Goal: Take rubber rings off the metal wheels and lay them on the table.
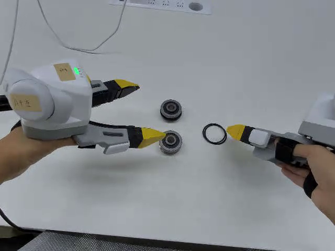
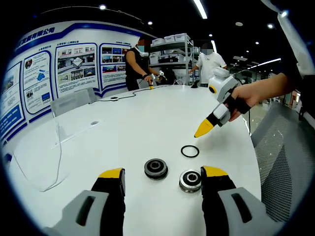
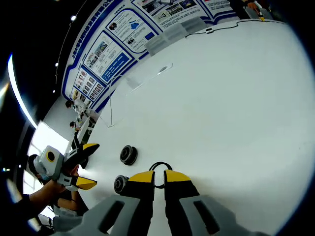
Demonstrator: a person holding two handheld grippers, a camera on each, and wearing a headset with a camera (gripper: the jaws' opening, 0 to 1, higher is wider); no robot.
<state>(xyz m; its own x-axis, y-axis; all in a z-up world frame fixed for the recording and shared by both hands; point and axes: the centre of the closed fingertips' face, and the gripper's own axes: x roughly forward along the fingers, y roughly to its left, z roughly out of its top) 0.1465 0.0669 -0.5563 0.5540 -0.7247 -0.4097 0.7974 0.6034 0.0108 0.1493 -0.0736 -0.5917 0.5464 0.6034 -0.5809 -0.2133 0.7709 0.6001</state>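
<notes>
One rubber ring (image 1: 214,134) lies on the worktop (image 1: 251,68) by the closed, empty right hand-held gripper (image 1: 235,130). The wide-spread left hand-held gripper (image 1: 145,111) should steady the far wheel (image 1: 171,110) next

The table (image 1: 251,68) is big, white and smooth. Two small round wheels lie near its middle. The near wheel (image 1: 171,142) has a shiny silver rim. The far wheel (image 1: 171,110) sits at 12 o'clock from it, close but not touching, and its rim is black. A thin black rubber ring (image 1: 214,134) lies flat at 3 o'clock from the near wheel. At 10 o'clock a thin wire (image 1: 78,48) curls over the table. At 12 o'clock, far back, is a white socket strip (image 1: 162,3).
</notes>
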